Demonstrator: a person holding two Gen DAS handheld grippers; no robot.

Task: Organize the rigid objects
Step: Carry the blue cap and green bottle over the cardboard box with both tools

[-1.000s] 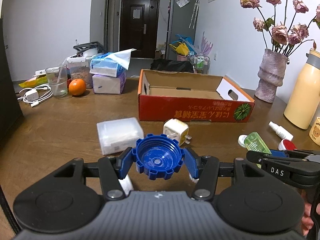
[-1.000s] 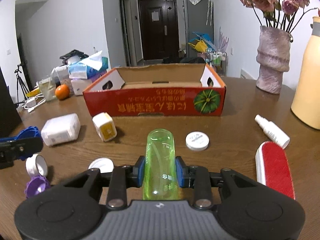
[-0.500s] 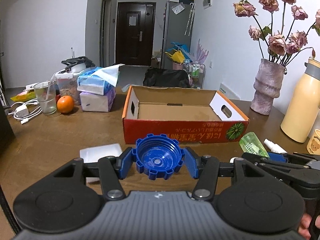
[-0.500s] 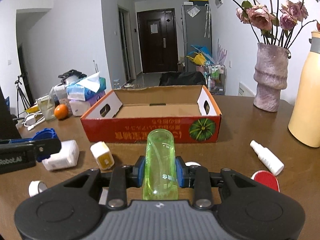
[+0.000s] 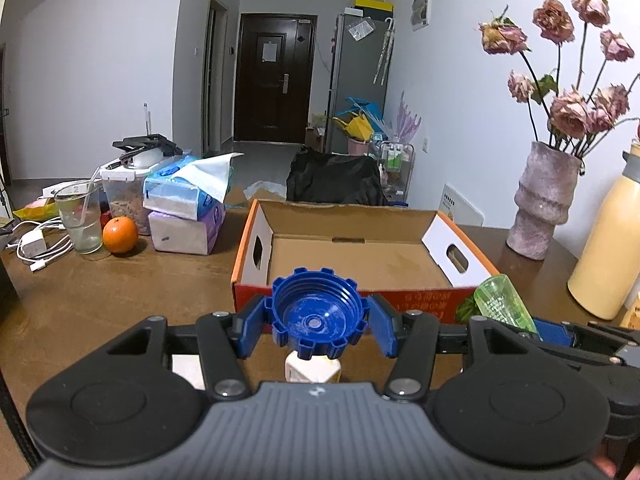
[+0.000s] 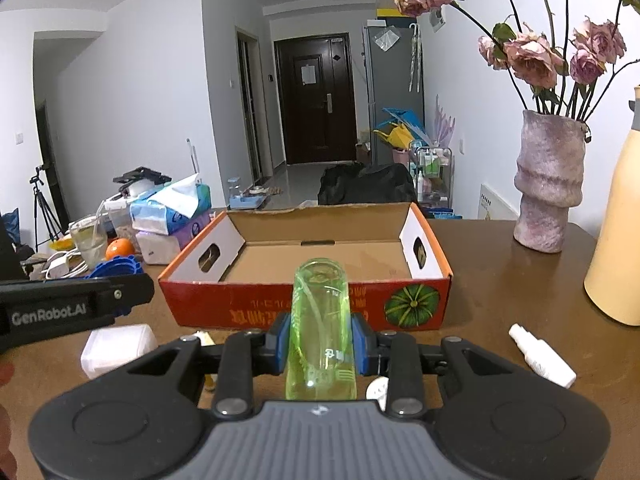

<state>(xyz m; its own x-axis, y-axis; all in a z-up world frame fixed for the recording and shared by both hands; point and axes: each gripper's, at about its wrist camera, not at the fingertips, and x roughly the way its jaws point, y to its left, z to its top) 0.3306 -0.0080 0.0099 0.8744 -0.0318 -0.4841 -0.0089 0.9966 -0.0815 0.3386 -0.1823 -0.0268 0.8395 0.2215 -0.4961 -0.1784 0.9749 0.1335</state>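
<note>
My left gripper [image 5: 317,326] is shut on a blue ribbed cap [image 5: 316,314], held above the table just short of the open red cardboard box [image 5: 420,304]. My right gripper [image 6: 320,340] is shut on a clear green bottle [image 6: 322,320], held in front of the same box [image 6: 248,304], whose inside is bare cardboard. The green bottle also shows at the right of the left wrist view [image 5: 502,302]. The blue cap shows at the left of the right wrist view [image 6: 116,266]. A white and yellow plug adapter [image 5: 312,366] lies under the left gripper.
On the table lie a white plastic box [image 6: 116,348], a white spray bottle [image 6: 542,354] and a white lid [image 6: 378,388]. A vase of roses [image 6: 548,188] and a yellow flask [image 6: 616,248] stand at the right. Tissue packs [image 5: 184,208], an orange [image 5: 120,234] and a glass [image 5: 80,216] stand far left.
Both grippers have risen and moved forward toward the box, each still holding its object. The box now looks nearer and its inside is more in view.
</note>
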